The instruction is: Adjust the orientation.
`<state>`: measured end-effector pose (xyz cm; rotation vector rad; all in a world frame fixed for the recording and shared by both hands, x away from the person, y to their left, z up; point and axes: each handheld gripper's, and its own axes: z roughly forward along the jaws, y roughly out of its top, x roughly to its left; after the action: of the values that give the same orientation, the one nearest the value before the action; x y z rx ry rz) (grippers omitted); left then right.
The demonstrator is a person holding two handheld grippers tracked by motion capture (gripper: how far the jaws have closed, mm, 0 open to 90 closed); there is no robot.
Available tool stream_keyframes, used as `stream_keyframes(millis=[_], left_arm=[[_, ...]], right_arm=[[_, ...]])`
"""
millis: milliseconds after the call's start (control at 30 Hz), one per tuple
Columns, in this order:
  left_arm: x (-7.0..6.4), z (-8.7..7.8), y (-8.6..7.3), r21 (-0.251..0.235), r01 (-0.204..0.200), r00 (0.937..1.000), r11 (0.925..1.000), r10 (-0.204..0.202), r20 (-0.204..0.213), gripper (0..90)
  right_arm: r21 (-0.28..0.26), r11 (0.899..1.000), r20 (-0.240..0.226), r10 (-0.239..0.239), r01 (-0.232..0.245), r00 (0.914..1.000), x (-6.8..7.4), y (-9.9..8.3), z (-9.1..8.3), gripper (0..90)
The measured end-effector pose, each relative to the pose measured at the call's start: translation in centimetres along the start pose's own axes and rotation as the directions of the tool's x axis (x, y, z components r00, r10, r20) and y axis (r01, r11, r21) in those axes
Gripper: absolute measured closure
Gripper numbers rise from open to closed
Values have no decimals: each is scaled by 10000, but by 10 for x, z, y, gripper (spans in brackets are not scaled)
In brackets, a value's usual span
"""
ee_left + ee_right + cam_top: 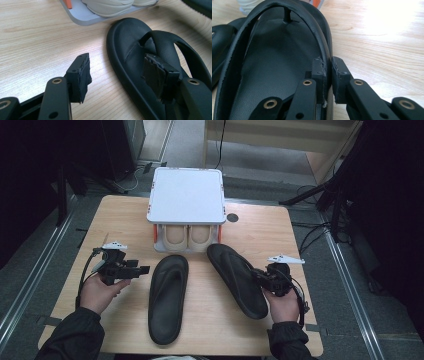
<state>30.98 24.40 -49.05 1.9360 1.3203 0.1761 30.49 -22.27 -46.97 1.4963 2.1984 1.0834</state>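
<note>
**Desk:** What is your right tool [261, 276] doing at the bench [125, 215]?

**Spotter:** It is clenched on the right sandal [236, 279]. In the right gripper view your two black jaws pinch the sandal's raised outer edge and strap [312, 32] between them, one jaw inside the footbed, one outside against the wood. From the high view the tool meets the sandal at its right side, about midway along its length.

**Desk:** And where does that sandal lie?

**Spotter:** On the right half of the bench, slanted, toe toward the shoe rack [186, 195] at the far edge, heel toward the near right corner by your right hand [283, 305].

**Desk:** The left tool [142, 269]?

**Spotter:** Released. In the left gripper view its jaws stand wide apart, gripping nothing. One jaw hangs over bare wood, the other over the strap of the left sandal [167, 297]; whether it touches the strap cannot be told. From above, your tool sits just beside that sandal's left edge, near the toe end.

**Desk:** Position of the left sandal?

**Spotter:** Flat at the bench's middle, running lengthwise from just before the rack to the near edge. A pair of pale shoes [187, 236] sits in the rack's lower tier, beyond both sandals.
</note>
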Motion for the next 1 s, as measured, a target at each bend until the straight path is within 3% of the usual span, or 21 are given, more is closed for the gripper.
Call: stream_keyframes(millis=[467, 733, 867, 1000], left_arm=[[-2, 1, -1, 93, -14, 10000, 10000, 14, -12, 393], [-2, 2, -1, 81, -47, 10000, 10000, 47, -51, 394], [-3, 3, -1, 150, -269, 9996, 9995, 271, -126, 415], [-4, 2, -2, 39, -504, 9987, 9987, 504, -114, 459]], right_arm=[[496, 9960, -177, -738, 746, 9971, 20, -6, 20, 824], [902, 9877, -435, -1244, 1279, 9913, 32, -10, 36, 793], [1110, 9844, -804, -1278, 1363, 9885, 34, -12, 41, 740], [583, 9916, -1482, -1059, 1155, 9833, 31, -11, 36, 651]])
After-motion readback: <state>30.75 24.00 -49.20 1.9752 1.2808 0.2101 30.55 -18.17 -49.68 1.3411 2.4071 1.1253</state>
